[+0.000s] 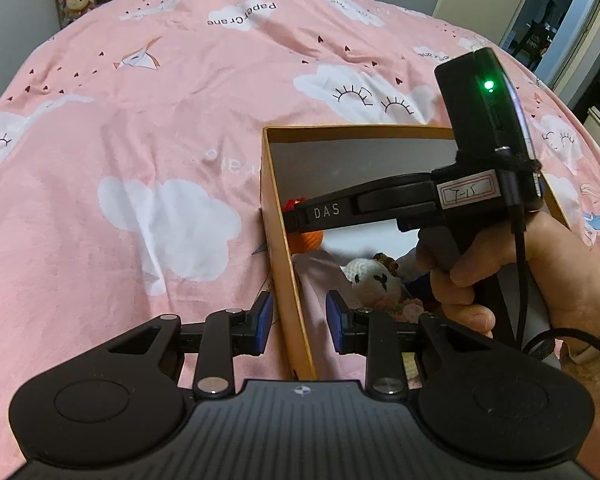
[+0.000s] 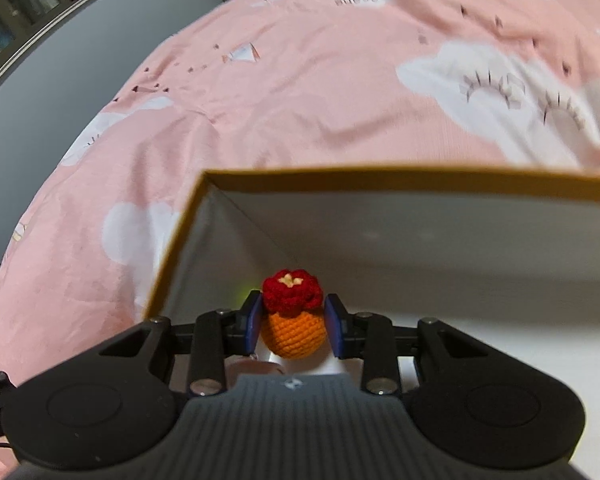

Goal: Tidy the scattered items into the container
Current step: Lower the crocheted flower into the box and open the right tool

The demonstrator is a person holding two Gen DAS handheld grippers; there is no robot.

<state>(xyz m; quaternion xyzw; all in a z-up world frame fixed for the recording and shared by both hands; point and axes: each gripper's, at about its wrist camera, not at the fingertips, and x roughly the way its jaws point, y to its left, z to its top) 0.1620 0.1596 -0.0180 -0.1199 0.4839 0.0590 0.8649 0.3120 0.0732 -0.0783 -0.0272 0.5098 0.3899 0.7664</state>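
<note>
While the toy hangs over the box, we note these points for the step.

Right gripper (image 2: 291,322): pads sit on both sides of the crochet toy (image 2: 293,318) (orange body, red top); the left pad touches it, at the right pad a thin gap seems to show, so we judge the pinch is light or just loosening. The toy is low inside the box (image 2: 180,224), near its left-far corner.

Left gripper (image 1: 299,320): jaws partly spread, straddling the left wall of the box, one pad outside and one inside. The pads do not press the wall as far as we see, so nothing is pinched.

Step in hand: drop the toy in the box. We think it is best to go a bit lower and away from the wall, then spread the pads fully, so the toy does not catch on the pad and come out again w/ the gripper.

Box contents: in the left wrist view we see a white crochet figure (image 1: 374,278) w/ dark marks, some pinkish soft things near it, and pale fabric by the wall. Other items are too hidden to name.

Bed cover (image 1: 140,140): pink w/ clouds; we see no scattered items on the visible part.
</note>
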